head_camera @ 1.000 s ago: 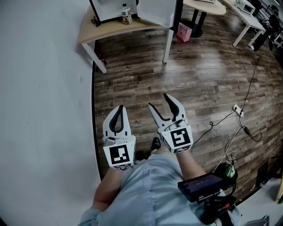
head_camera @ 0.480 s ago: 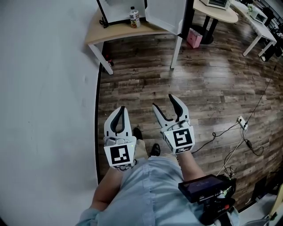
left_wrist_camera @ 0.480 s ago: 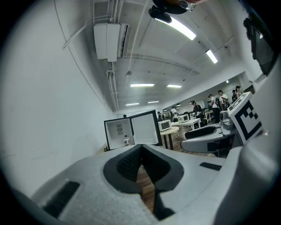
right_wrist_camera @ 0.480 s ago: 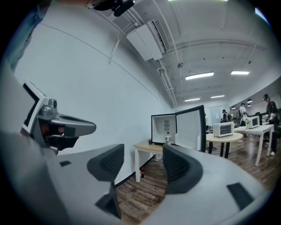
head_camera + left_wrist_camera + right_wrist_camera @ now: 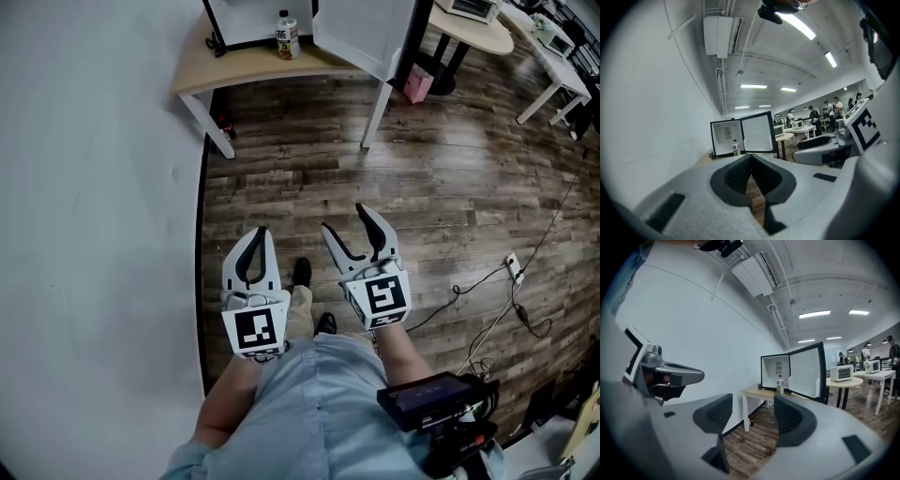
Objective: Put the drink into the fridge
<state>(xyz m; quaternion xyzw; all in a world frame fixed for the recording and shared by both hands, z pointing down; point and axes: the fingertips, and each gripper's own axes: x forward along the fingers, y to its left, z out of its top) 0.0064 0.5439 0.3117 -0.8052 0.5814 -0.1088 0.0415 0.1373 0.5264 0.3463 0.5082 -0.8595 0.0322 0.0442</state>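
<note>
The drink, a small bottle with a pale label, stands on a light wooden table against the wall, just in front of the small black fridge. The fridge door hangs open to the right. Both grippers are held at waist height over the wood floor, well short of the table. My left gripper is shut, its jaws meeting at the tips with nothing in them. My right gripper is open and empty. The drink and the fridge show far ahead between the right jaws.
A white wall runs along the left. A pink bag sits by a round table right of the fridge, with white desks beyond. A power strip and cables lie on the floor at right. Several people stand far back in the room.
The view has shifted as the person steps forward: a foot now shows ahead between the grippers. Both grippers keep the same pose, the left shut and the right open.
</note>
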